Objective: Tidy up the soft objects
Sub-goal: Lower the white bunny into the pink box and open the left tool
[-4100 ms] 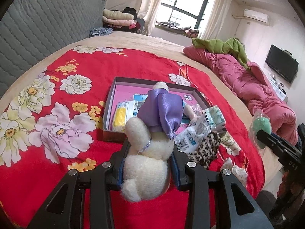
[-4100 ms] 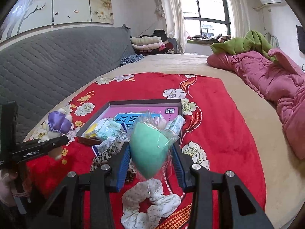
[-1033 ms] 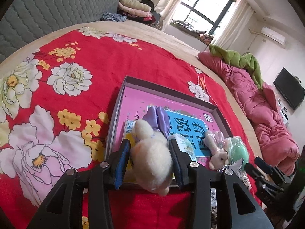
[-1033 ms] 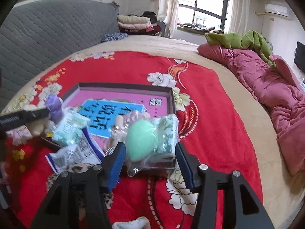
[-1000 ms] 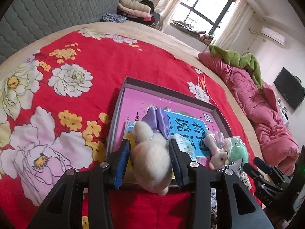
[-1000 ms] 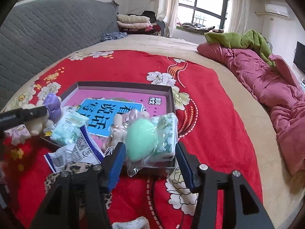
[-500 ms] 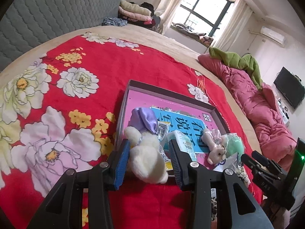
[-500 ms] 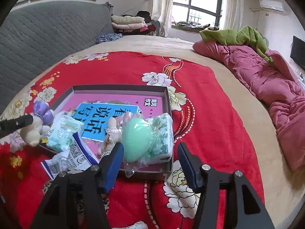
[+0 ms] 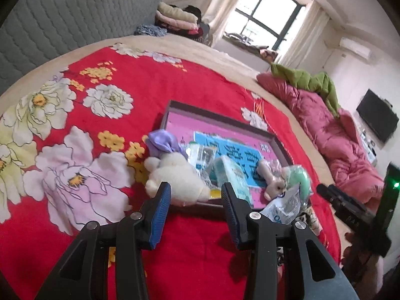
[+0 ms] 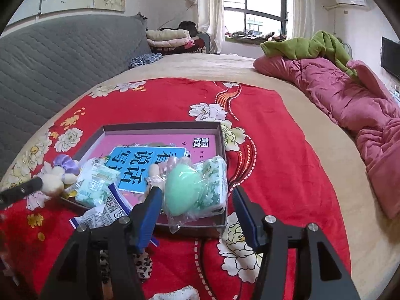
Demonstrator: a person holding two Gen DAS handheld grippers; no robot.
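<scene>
Left gripper (image 9: pixel 195 193) jaws stand apart, empty, by the white plush (image 9: pixel 176 181) at the box's (image 10: pixel 222 137) near-left corner; right gripper (image 10: pixel 196 203) jaws wide, clear of the bagged green sponge (image 10: pixel 183 191)

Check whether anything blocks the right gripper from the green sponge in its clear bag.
Nothing visible does. The right gripper stands open just short of the bagged green sponge, which lies on the near edge of the box, beside a tissue pack.

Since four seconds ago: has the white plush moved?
Yes. The white plush left the left gripper and now lies on the box near-left corner, its jaws open.
</scene>
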